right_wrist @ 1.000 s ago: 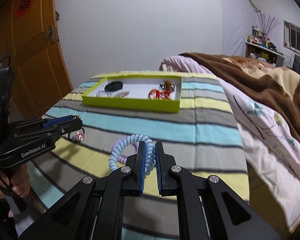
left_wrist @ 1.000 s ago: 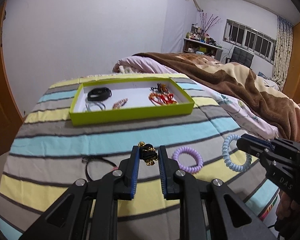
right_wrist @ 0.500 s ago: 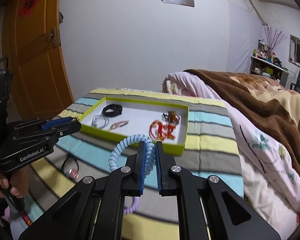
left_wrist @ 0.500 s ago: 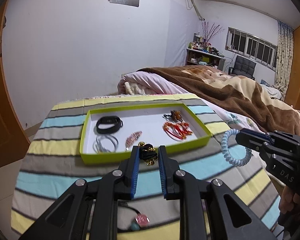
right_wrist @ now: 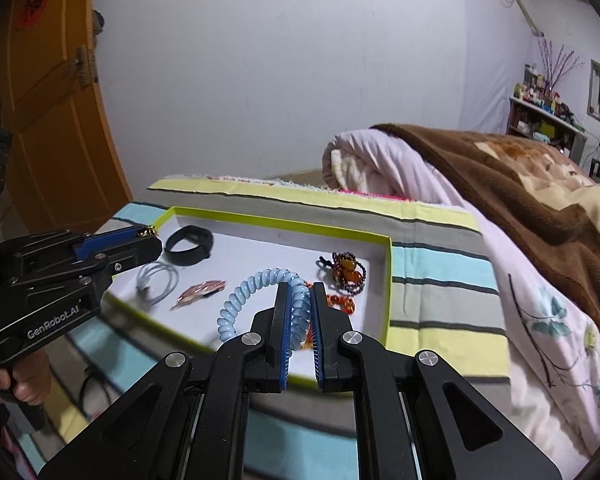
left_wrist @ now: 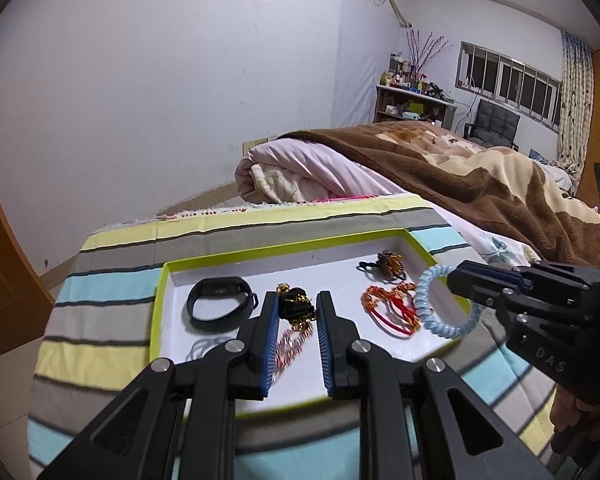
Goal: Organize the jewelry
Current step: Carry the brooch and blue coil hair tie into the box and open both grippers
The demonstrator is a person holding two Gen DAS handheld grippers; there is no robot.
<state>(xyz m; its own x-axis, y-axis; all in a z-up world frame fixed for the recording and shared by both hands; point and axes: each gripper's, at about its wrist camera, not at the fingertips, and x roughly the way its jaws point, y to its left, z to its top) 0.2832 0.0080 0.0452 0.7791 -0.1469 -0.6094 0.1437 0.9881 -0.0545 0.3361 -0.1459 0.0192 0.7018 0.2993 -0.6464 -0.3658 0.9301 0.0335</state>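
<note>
A lime-green tray [left_wrist: 158, 312] with a white floor lies on the striped bedspread; it also shows in the right wrist view [right_wrist: 387, 280]. My left gripper [left_wrist: 296, 310] is shut on a black and gold bracelet [left_wrist: 297, 307] and holds it above the tray's middle. My right gripper [right_wrist: 299, 304] is shut on a light blue spiral hair tie [right_wrist: 244, 292] and holds it over the tray's right part [left_wrist: 430, 312]. In the tray lie a black band [left_wrist: 221, 303], a silver ring [right_wrist: 156, 276], a pink clip [right_wrist: 198, 293], a red bracelet [left_wrist: 388, 308] and a dark beaded piece [right_wrist: 348, 270].
A brown blanket [left_wrist: 480, 184] and a rolled pink quilt [left_wrist: 296, 172] lie behind and right of the tray. An orange door [right_wrist: 48, 92] stands at the left. A black cord [right_wrist: 90, 384] lies on the bedspread in front of the tray.
Both grippers have moved forward with their pieces, from above the bedspread in front of the tray to over the tray itself. Both stay shut.
</note>
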